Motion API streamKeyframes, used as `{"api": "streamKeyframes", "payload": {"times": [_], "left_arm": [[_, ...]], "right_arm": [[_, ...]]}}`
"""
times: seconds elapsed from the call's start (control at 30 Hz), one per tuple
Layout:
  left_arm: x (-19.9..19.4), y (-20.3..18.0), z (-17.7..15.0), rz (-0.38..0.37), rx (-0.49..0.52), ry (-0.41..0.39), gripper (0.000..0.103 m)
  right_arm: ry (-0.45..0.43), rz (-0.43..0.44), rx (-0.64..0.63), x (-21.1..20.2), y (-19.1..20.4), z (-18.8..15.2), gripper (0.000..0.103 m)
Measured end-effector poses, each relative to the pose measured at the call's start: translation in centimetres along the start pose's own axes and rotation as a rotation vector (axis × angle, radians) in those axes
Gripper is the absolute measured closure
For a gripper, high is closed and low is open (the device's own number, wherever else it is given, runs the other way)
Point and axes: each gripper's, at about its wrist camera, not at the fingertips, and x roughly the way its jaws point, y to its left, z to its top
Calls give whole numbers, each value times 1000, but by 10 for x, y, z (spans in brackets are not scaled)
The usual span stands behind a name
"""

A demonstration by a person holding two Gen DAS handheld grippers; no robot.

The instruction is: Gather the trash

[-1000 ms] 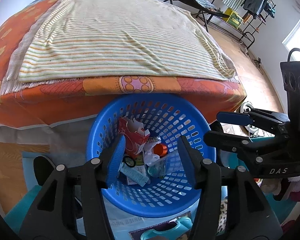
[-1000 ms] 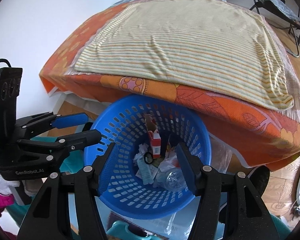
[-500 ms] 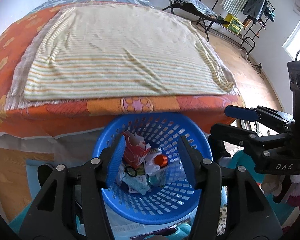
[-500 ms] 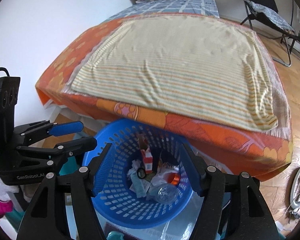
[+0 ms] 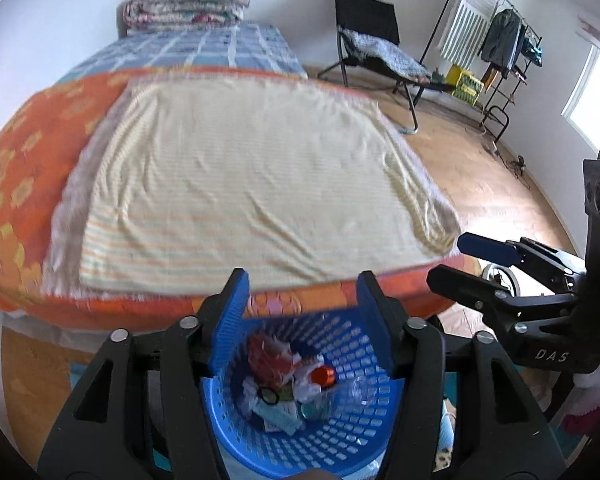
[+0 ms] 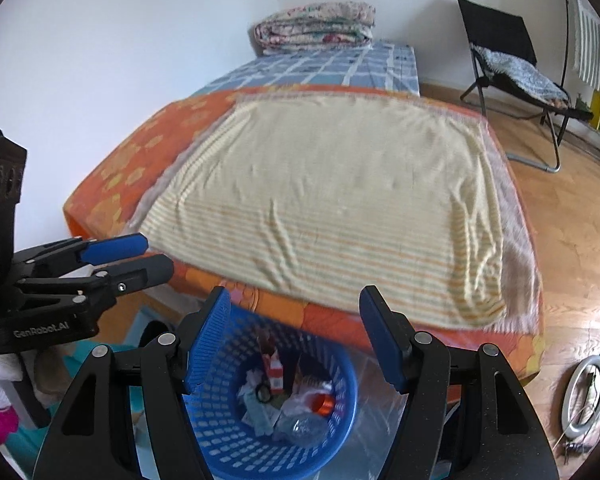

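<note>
A blue perforated basket (image 5: pixel 340 440) stands on the floor at the foot of the bed. It holds several pieces of trash: a red carton (image 5: pixel 268 360), an orange cap (image 5: pixel 324 376), crumpled paper and a clear plastic bottle (image 6: pixel 304 428). My left gripper (image 5: pixel 303 280) hovers above the basket, its jaws opening with nothing between them. My right gripper (image 6: pixel 295 296) hangs over the same basket (image 6: pixel 220 432), open and empty. Each gripper shows in the other's view: the right gripper (image 5: pixel 452 258) at the right, the left gripper (image 6: pixel 154 254) at the left.
Behind the basket a bed carries a striped sheet (image 5: pixel 240 184) over an orange cover, with a folded quilt (image 5: pixel 184 2) at its head. A black folding chair (image 5: pixel 368 44) and a clothes rack (image 5: pixel 496 40) stand on the wooden floor. A ring light (image 6: pixel 584 392) lies at the right.
Both grippers have risen and tipped upward, so the basket has dropped lower in each view and more of the bed and room shows. Both pairs of jaws stand slightly wider.
</note>
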Motion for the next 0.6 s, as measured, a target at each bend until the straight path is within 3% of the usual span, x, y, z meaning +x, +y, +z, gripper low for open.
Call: {"api": "streamKeyframes", "payload": {"times": [0.2, 0.27, 0.4, 0.5, 0.6], "left_arm": [[-24, -6, 33, 18, 15, -105, 35], [-30, -7, 45, 21, 16, -140, 26], [-40, -13, 67, 30, 38, -202, 25], [-46, -16, 81, 29, 42, -246, 17], [-50, -17, 92, 10, 30, -285, 15]], "right_arm": [[-93, -22, -4, -22, -5, 28, 36], [-119, -24, -6, -28, -8, 37, 36], [-186, -16, 13, -43, -17, 59, 36], [-223, 0, 24, -50, -23, 72, 27], [-248, 4, 35, -52, -28, 79, 27]]}}
